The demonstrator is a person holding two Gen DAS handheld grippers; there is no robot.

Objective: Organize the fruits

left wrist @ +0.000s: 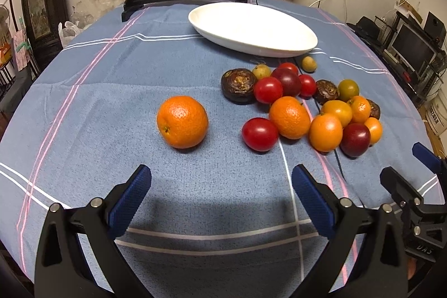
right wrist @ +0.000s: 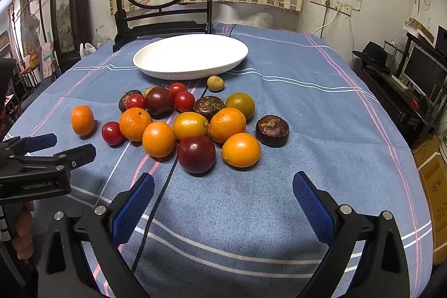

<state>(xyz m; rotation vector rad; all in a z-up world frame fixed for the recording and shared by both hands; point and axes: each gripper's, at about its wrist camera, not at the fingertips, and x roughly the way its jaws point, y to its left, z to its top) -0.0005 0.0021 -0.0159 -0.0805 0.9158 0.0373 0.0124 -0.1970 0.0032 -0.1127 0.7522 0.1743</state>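
Both sets of tongs are held low over the blue striped cloth of the surface (left wrist: 117,80), each with its jaws wide apart and nothing between them. The left tongs (left wrist: 222,186) are aimed nearly at the lone orange (left wrist: 182,121), which lies apart from the main heap of fruit (right wrist: 195,124). The right tongs (right wrist: 223,193) are pointed at that heap, with a dark red plum (right wrist: 196,154) and an orange citrus (right wrist: 241,150) lying closest.

The step in hand is judged to be a first pick. The lone orange is best taken by the left tongs, since no neighbour can be knocked there; the pads should be closed across its widest part, as a round, smooth skin is likely to slip out otherwise. In the heap the pieces are touching, so an outer piece should be taken first, and gently, because the small red tomatoes (right wrist: 184,101) may roll or bruise.

The only container seen is the white oval dish (right wrist: 156,69), set beyond the heap near the far edge. Nothing is held in it; a small tan fruit (right wrist: 215,83) lies just beside its near rim.
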